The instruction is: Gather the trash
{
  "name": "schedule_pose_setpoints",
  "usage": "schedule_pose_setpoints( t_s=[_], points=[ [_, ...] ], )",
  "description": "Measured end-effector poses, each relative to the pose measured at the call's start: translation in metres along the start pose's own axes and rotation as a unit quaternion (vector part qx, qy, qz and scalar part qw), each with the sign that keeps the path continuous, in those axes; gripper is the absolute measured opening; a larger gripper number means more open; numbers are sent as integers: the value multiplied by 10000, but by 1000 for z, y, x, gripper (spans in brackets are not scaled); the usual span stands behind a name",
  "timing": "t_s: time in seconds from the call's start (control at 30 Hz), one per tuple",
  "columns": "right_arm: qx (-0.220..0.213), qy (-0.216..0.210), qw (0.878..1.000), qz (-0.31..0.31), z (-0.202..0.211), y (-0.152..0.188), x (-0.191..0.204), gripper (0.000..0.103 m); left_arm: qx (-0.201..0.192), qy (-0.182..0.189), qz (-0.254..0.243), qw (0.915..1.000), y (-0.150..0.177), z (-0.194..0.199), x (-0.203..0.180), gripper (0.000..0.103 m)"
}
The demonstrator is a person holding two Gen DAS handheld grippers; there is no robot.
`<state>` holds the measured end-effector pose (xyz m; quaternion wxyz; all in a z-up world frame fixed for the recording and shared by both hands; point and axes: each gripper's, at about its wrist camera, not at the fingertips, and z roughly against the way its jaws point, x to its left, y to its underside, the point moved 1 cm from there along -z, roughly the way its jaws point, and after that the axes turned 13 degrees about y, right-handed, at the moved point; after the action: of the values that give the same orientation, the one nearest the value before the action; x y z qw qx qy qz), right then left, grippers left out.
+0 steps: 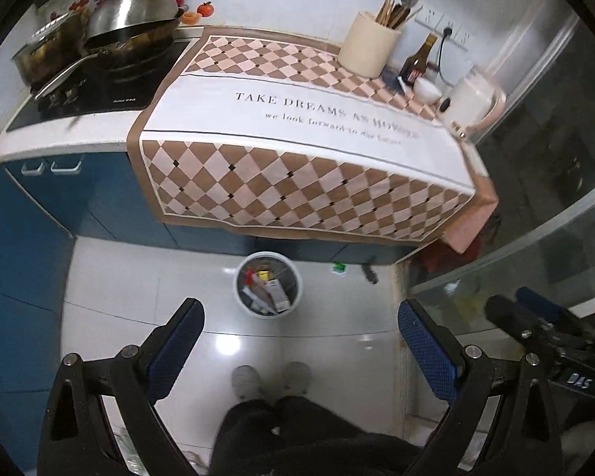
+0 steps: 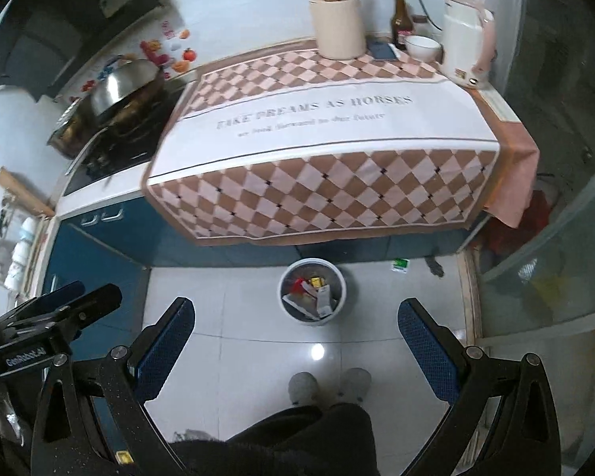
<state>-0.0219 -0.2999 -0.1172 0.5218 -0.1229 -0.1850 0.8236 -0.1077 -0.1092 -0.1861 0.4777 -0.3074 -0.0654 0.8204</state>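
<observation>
A round white trash bin [image 1: 243, 301] stands on the tiled floor below the counter, holding several wrappers and small boxes; it also shows in the right wrist view [image 2: 339, 277]. A small green scrap [image 1: 339, 268] lies on the floor right of the bin, also in the right wrist view [image 2: 400, 265]. A dark scrap [image 1: 370, 273] lies beside it, seen too in the right wrist view [image 2: 434, 266]. My left gripper [image 1: 299, 313] is open and empty, high above the floor. My right gripper [image 2: 297, 313] is open and empty at a similar height.
A counter with a checkered cloth [image 1: 297, 127] carries a utensil holder [image 1: 369, 45], a bottle [image 1: 418, 59], a bowl [image 1: 426, 89] and a kettle [image 1: 472, 103]. A wok [image 1: 131, 23] sits on the stove. Blue cabinets [image 1: 27, 238] stand left, glass panel [image 1: 535, 254] right. The person's feet [image 1: 271, 380] are below.
</observation>
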Motion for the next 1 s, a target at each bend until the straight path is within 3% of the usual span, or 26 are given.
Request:
schedule_pose_setpoints(
  t_s=[0.17, 0.53, 0.73, 1.0],
  points=[
    [90, -369, 9992, 148, 3, -3, -1, 103, -123, -59, 44, 9999, 1, 9, -10, 103],
    [282, -677, 9968, 304, -3, 0, -7, 103, -74, -122, 33, 9999, 8, 9, -17, 103],
    [368, -793, 9953, 408, -5, 2, -2, 103, -62, -230, -71, 9997, 11, 9, -19, 103],
    [457, -816, 9947, 426, -8, 3, -1, 103, -24, -89, 56, 9999, 14, 8, -14, 103]
  ],
)
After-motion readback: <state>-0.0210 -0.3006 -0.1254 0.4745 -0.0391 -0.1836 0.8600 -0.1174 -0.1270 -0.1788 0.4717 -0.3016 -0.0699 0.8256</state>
